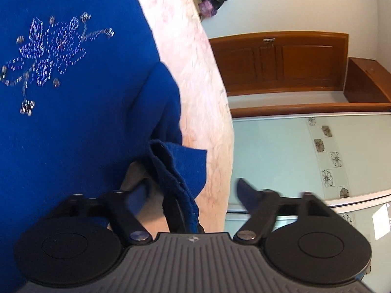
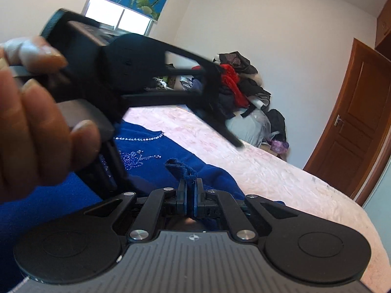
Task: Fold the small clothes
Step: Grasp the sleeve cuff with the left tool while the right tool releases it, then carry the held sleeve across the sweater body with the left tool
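A blue sweater (image 1: 73, 112) with a beaded flower design lies on the pink bedspread (image 1: 202, 83). In the left wrist view my left gripper (image 1: 210, 195) is open, its fingers spread wide; a bunched blue hem fold (image 1: 180, 168) hangs by the left finger. In the right wrist view my right gripper (image 2: 190, 190) is shut on a raised fold of the blue sweater (image 2: 182, 168). The left gripper (image 2: 136, 90) shows there too, held in a hand (image 2: 29, 127) above the sweater (image 2: 151, 156).
A pile of clothes (image 2: 242, 90) sits at the far end of the bed. A brown wooden door (image 2: 354, 131) stands to the right of the bed. The pink bedspread (image 2: 268, 171) extends bare beyond the sweater.
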The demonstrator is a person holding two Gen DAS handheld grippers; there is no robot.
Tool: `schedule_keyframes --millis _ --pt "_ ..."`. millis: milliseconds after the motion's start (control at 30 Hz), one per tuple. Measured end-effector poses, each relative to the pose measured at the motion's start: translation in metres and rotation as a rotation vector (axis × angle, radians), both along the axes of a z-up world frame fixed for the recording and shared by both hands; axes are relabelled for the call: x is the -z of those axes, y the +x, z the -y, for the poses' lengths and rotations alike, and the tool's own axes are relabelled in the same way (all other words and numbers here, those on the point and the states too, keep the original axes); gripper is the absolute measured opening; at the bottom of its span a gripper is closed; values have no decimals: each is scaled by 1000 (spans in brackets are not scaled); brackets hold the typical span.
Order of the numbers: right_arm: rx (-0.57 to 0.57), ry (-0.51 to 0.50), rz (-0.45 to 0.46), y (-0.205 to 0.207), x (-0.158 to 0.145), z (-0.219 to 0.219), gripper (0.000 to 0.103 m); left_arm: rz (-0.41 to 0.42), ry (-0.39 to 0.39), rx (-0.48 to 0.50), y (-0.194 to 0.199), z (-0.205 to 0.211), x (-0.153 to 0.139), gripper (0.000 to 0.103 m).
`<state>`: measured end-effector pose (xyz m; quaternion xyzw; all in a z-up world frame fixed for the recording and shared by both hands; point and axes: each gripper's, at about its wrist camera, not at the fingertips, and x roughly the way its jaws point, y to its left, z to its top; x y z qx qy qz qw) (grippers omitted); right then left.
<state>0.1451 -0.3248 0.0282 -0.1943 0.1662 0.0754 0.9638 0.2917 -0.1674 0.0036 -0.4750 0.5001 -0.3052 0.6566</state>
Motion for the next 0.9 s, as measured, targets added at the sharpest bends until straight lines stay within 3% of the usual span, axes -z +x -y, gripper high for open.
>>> schedule_keyframes --millis 33,67,167,300,333,400,433,467,533,567,733,900 --pt "-4 7 -4 0 0 -1 4 -8 13 2 4 2 6 56" --pt "-7 9 -8 0 0 -2 4 -9 22 4 4 4 7 45" --pt "-22 6 -14 -1 -1 -5 4 -25 37 -4 5 -2 12 40" --pt "-27 -4 -10 -4 -1 -9 4 -23 56 -10 7 -4 11 21" --pt "-25 -5 -17 -4 0 -8 13 -20 64 -8 7 -5 10 21" --pt "-26 13 -41 -2 -1 -7 12 -21 78 -8 8 -5 12 17" --pt "-18 20 -49 -3 -2 -7 13 -5 101 -9 8 -5 11 7" --pt "-17 36 -59 -3 -4 -5 19 20 132 -18 9 -6 8 4" --pt "-30 98 -74 -7 -9 3 59 56 167 -28 11 -8 6 4" --pt "-28 123 -77 -10 -11 6 65 80 179 -23 13 -10 1 4" --pt "40 214 -132 -12 -6 25 65 214 260 -31 13 -24 -30 4" --pt "113 393 -267 -6 5 42 67 268 328 -76 20 -49 -48 4"
